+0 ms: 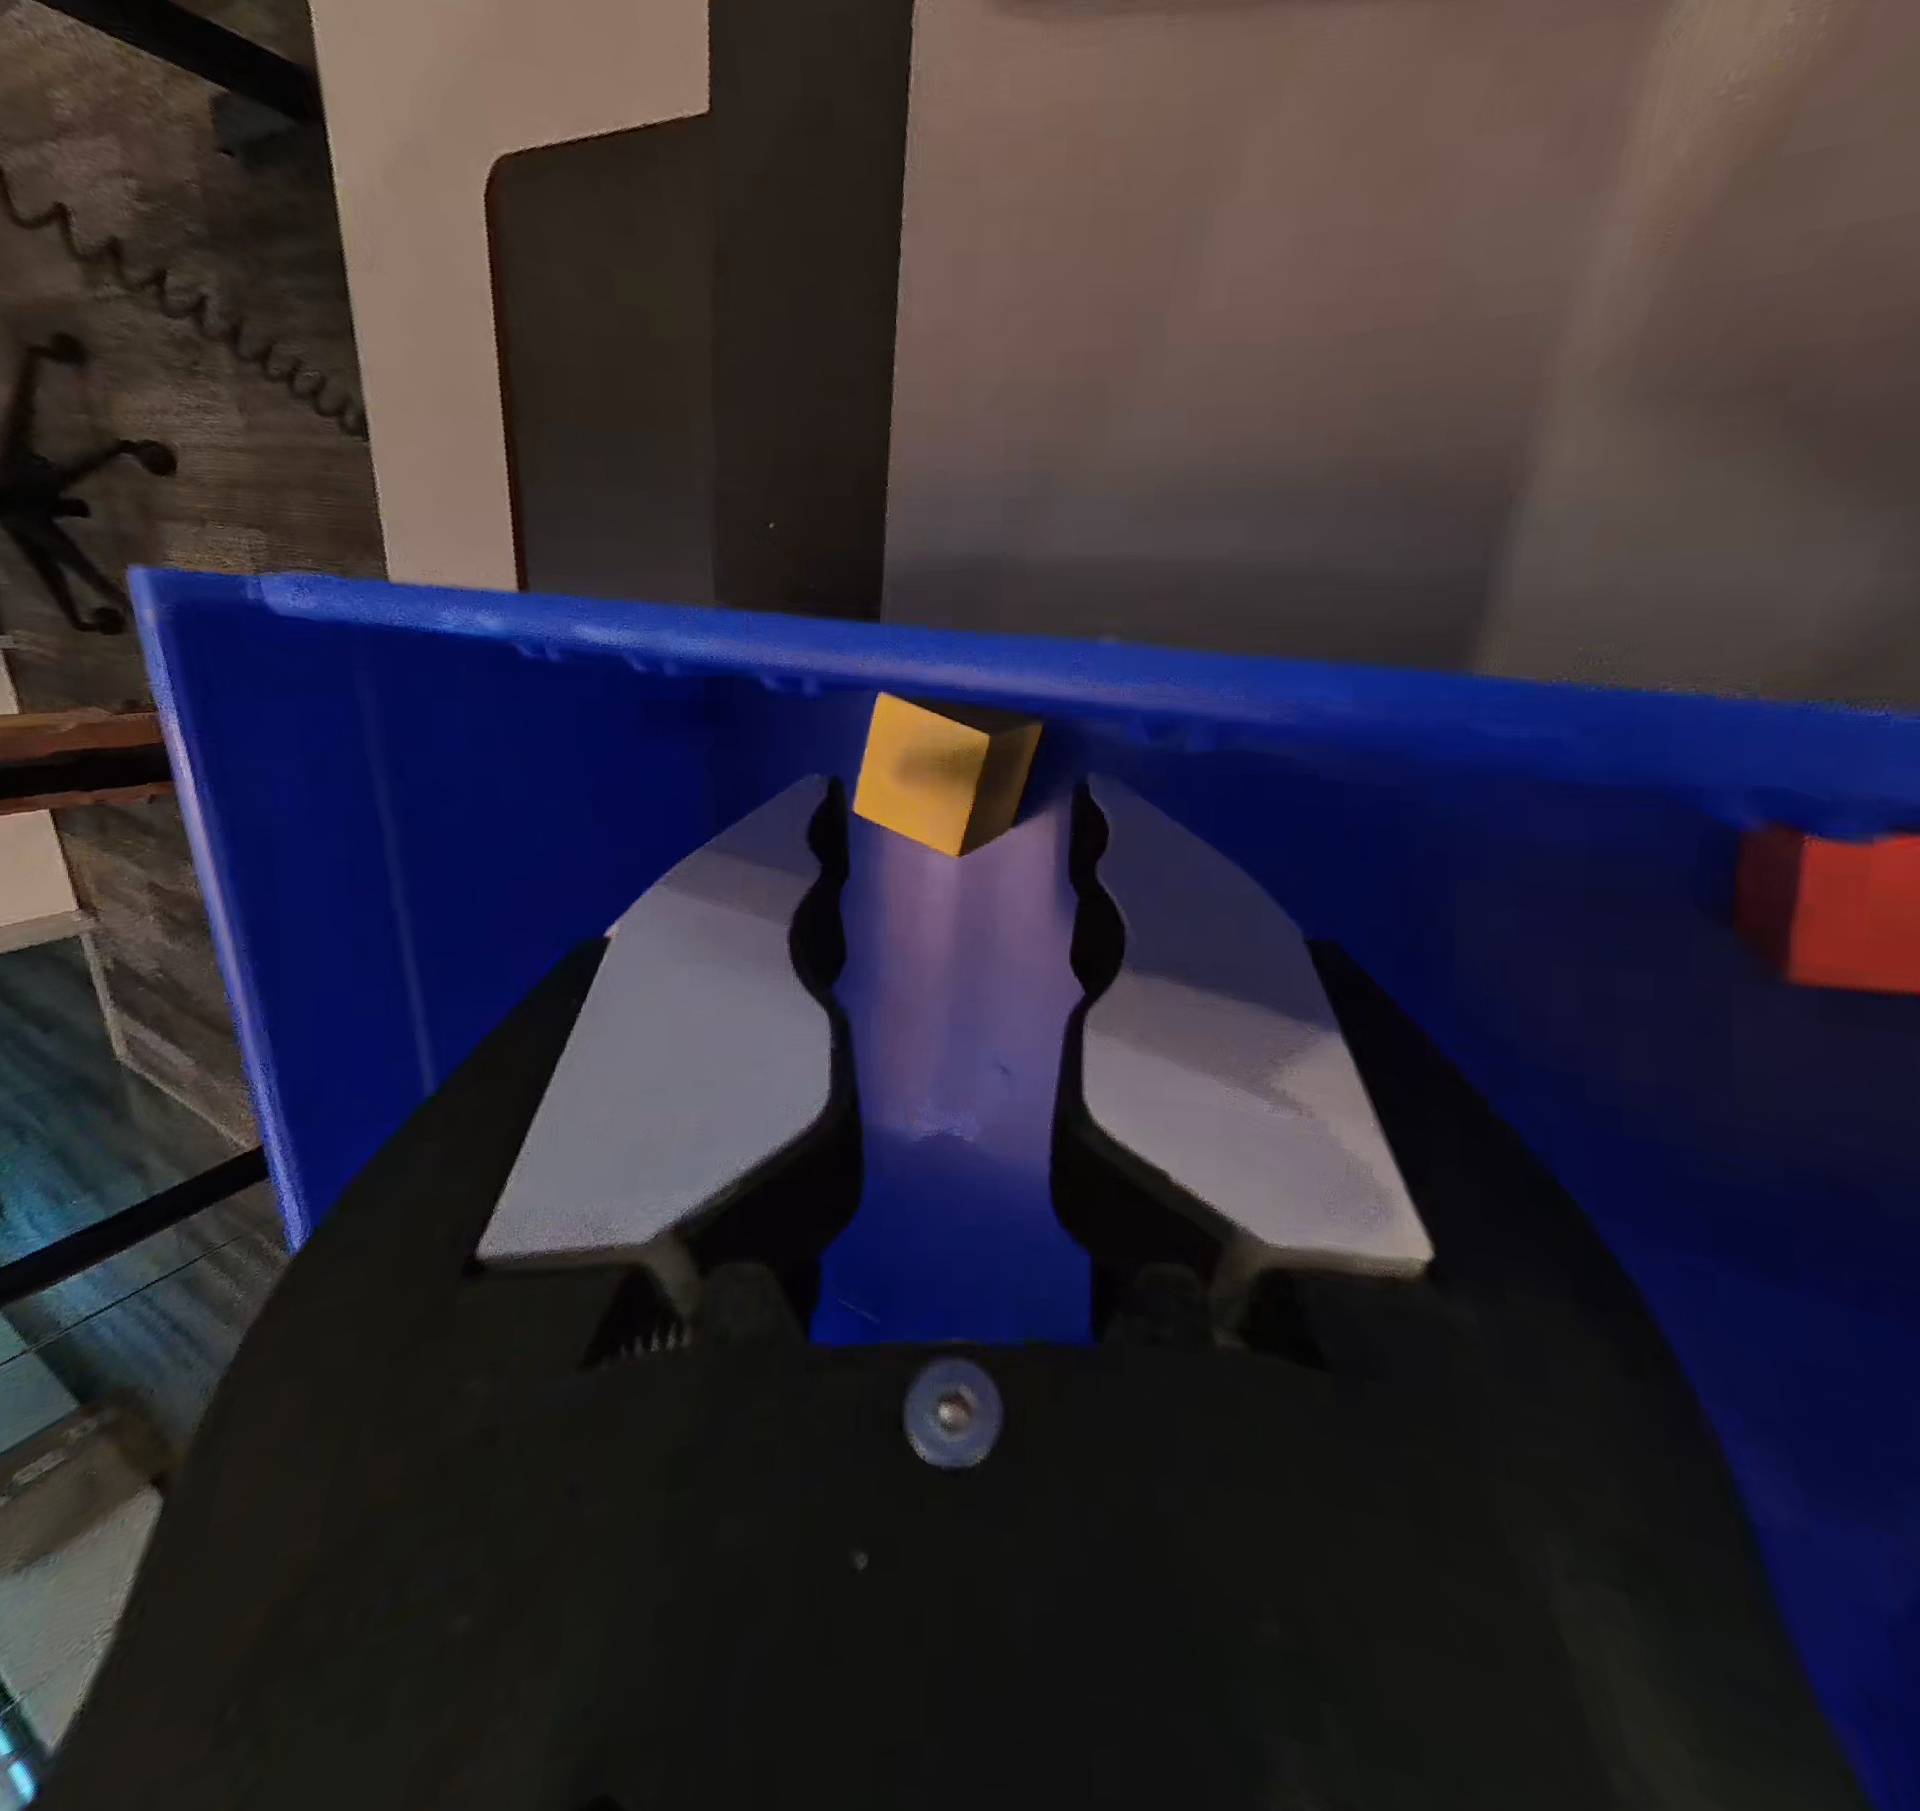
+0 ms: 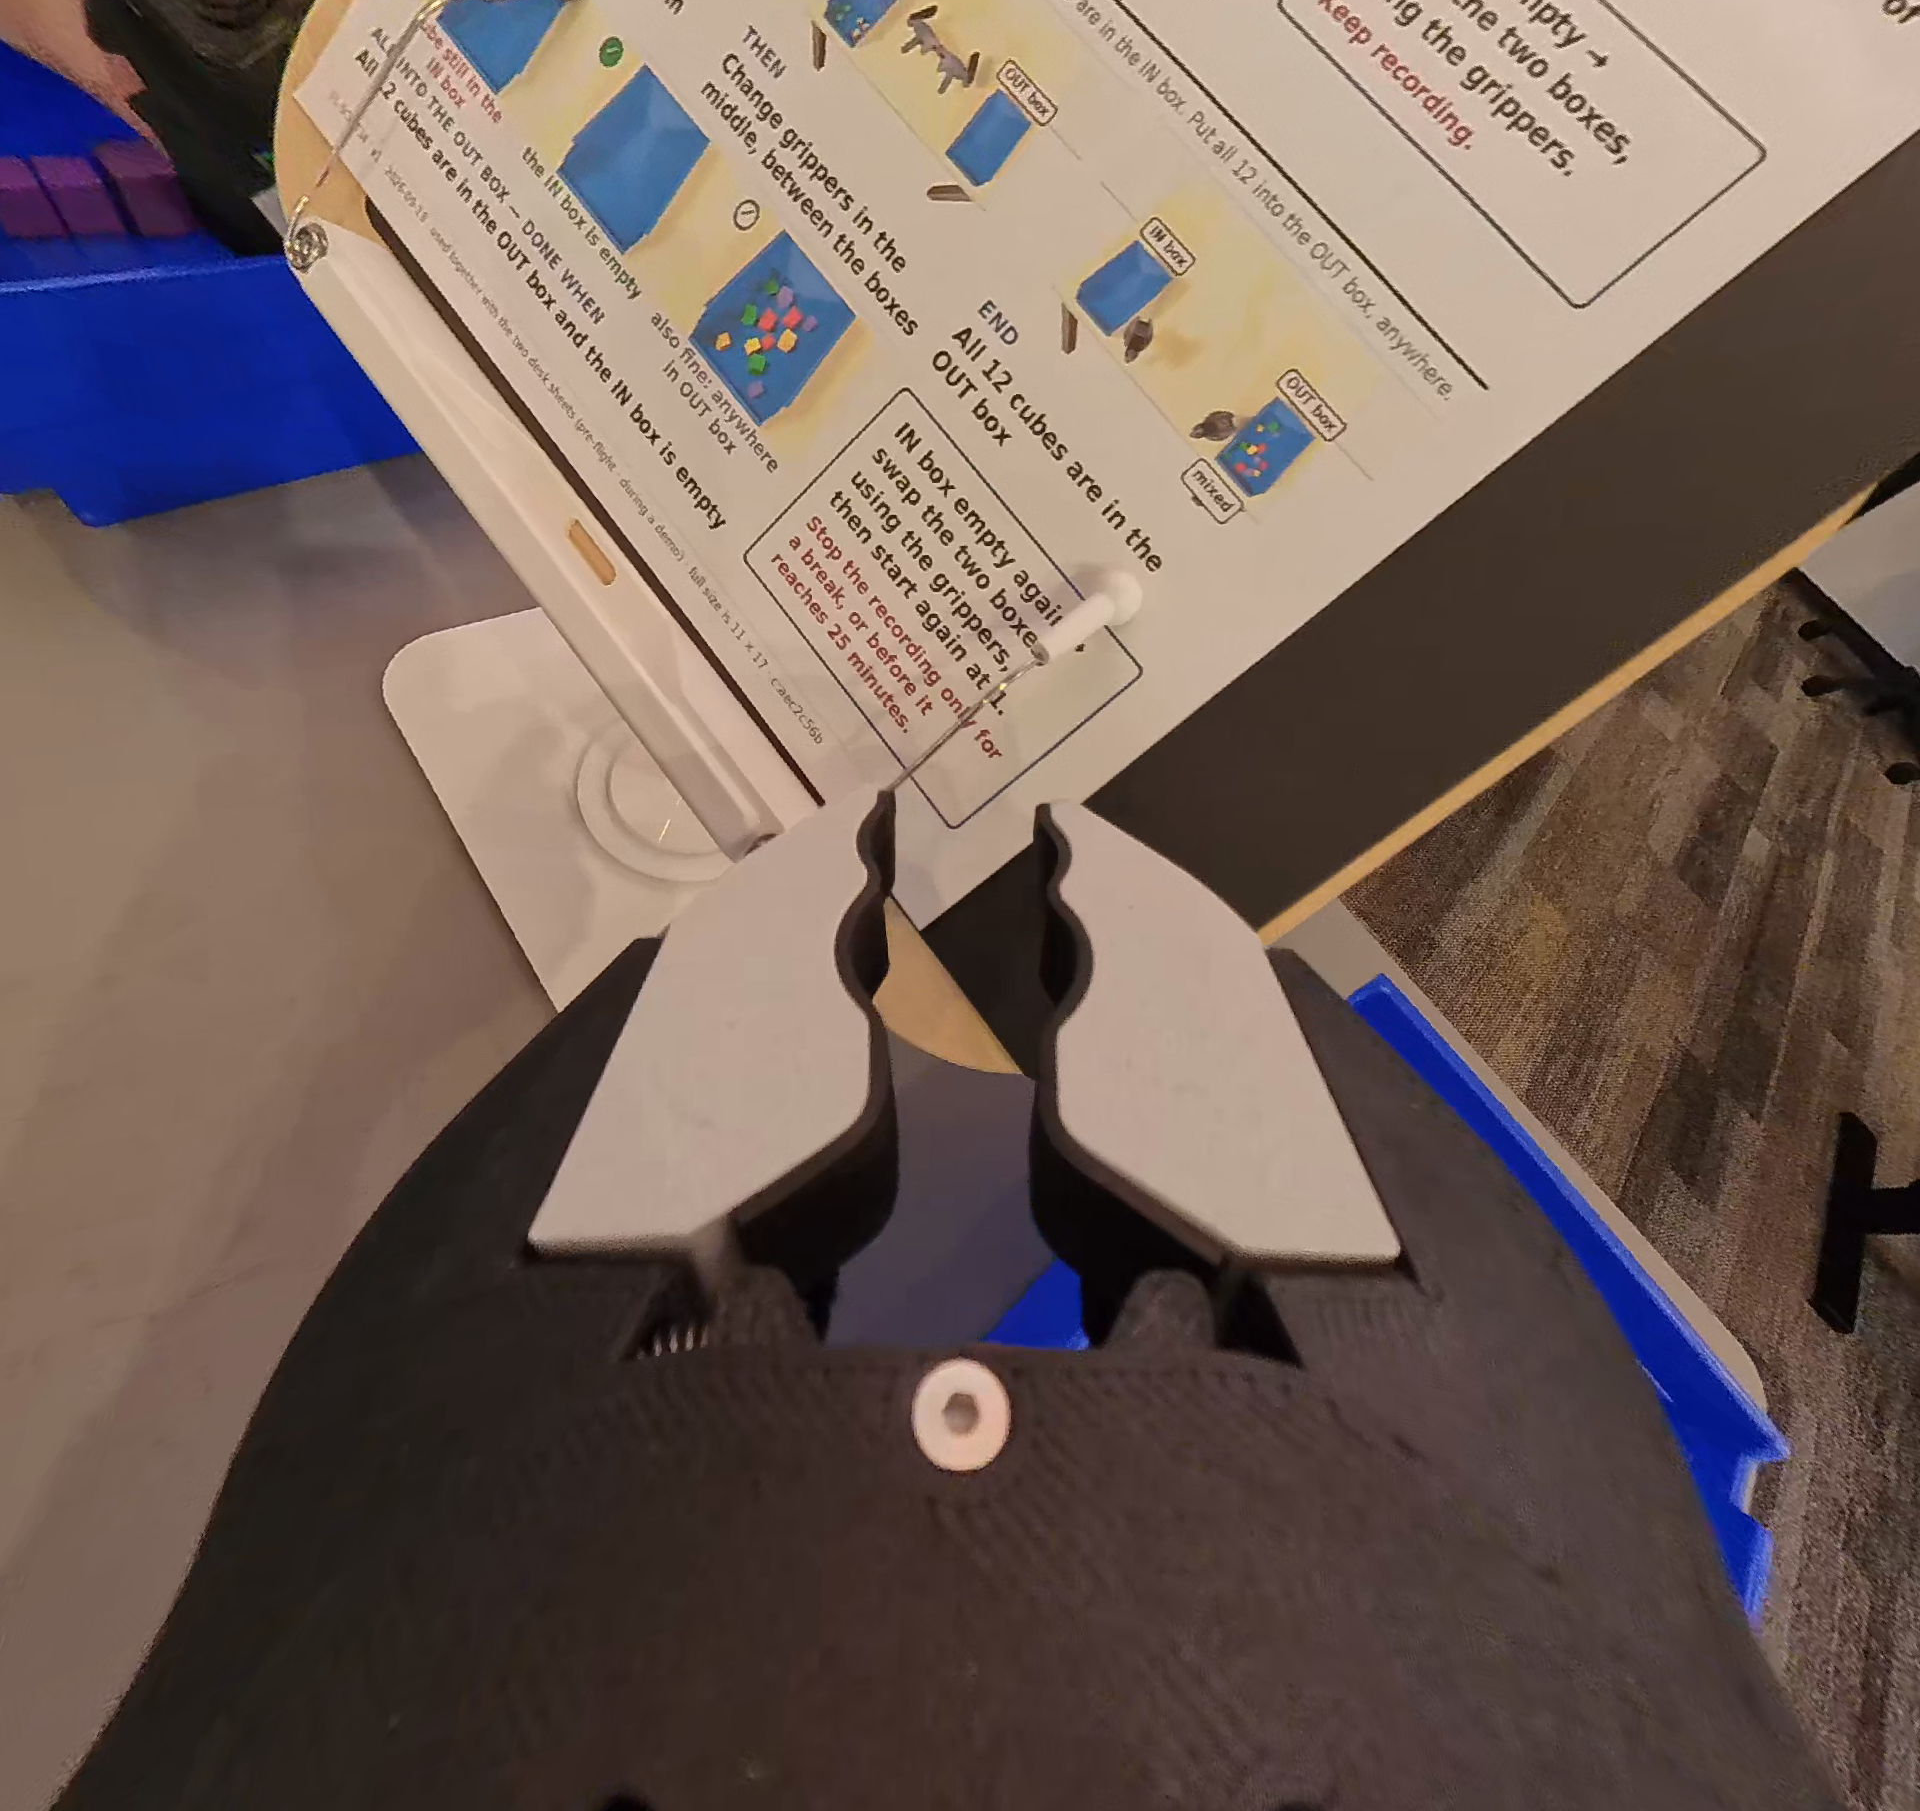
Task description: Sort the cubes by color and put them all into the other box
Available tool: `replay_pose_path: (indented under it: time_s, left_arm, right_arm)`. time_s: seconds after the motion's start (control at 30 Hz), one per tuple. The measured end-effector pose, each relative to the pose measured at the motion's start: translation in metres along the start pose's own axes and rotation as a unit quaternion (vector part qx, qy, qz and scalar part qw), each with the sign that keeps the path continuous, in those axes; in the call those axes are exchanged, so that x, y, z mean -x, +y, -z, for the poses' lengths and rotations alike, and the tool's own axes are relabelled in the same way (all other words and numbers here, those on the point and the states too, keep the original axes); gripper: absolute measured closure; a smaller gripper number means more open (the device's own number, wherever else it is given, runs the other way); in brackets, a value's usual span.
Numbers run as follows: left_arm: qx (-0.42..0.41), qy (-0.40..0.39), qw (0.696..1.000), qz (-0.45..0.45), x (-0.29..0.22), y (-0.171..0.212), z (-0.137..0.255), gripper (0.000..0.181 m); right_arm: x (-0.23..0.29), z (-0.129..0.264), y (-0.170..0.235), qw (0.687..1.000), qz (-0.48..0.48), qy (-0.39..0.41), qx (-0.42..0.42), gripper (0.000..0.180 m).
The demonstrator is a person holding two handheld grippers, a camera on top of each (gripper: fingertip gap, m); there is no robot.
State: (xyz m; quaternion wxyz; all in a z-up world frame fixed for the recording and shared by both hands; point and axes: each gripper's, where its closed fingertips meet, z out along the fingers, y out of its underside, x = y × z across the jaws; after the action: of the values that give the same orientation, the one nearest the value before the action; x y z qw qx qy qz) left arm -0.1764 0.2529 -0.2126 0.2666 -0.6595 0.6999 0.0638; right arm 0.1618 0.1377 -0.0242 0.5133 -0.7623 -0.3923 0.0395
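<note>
In the left wrist view my left gripper [image 1: 956, 805] is inside a blue box [image 1: 520, 826], open and empty. A yellow cube [image 1: 940, 774] lies just beyond its fingertips against the box's far wall. A red cube [image 1: 1839, 914] lies at the right edge by the same wall. In the right wrist view my right gripper [image 2: 961, 826] is open and empty, held above the grey table. A second blue box [image 2: 1621, 1273] shows under it at the right. The first blue box [image 2: 156, 379] stands far left with several purple cubes [image 2: 83, 192] in a row, next to the other gripper [image 2: 197, 5].
A printed instruction sheet [image 2: 1039, 255] stands on a white stand [image 2: 468, 712] in front of the right gripper. The grey table [image 2: 208, 930] ends at the right, with carpet floor [image 2: 1610, 878] beyond. A dark panel [image 1: 1351, 307] rises behind the blue box. Some 40 cm of space lies between my two pairs of fingers. To reach the red cube [image 1: 1839, 914] in a straight line is about 10 cm for my left fingers, about 40 cm for my right.
</note>
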Motion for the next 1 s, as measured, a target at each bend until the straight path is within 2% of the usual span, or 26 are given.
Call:
replay_pose_path:
  time_s: [0.23,0.37,0.63,0.93,1.0]
  left_arm:
    - [0.014,0.000,1.000,0.002,-0.001,0.004,-0.017,0.140]
    - [0.015,-0.007,1.000,0.013,0.002,0.004,-0.017,0.149]
    - [0.021,-0.001,1.000,0.012,0.000,0.005,-0.014,0.151]
    - [0.025,0.075,0.997,0.020,-0.025,0.003,0.002,0.153]
    - [0.026,0.081,0.996,0.024,-0.027,0.002,0.000,0.144]
  right_arm:
    - [0.005,0.001,-0.004,1.000,0.009,-0.003,-0.004,0.155]
    - [0.008,0.001,-0.005,1.000,0.011,-0.007,-0.004,0.155]
    - [0.014,0.001,-0.008,1.000,0.020,-0.011,-0.005,0.155]
    - [0.014,0.007,-0.013,1.000,0.021,-0.013,-0.013,0.154]
    - [0.015,0.007,-0.013,1.000,0.021,-0.015,-0.013,0.154]
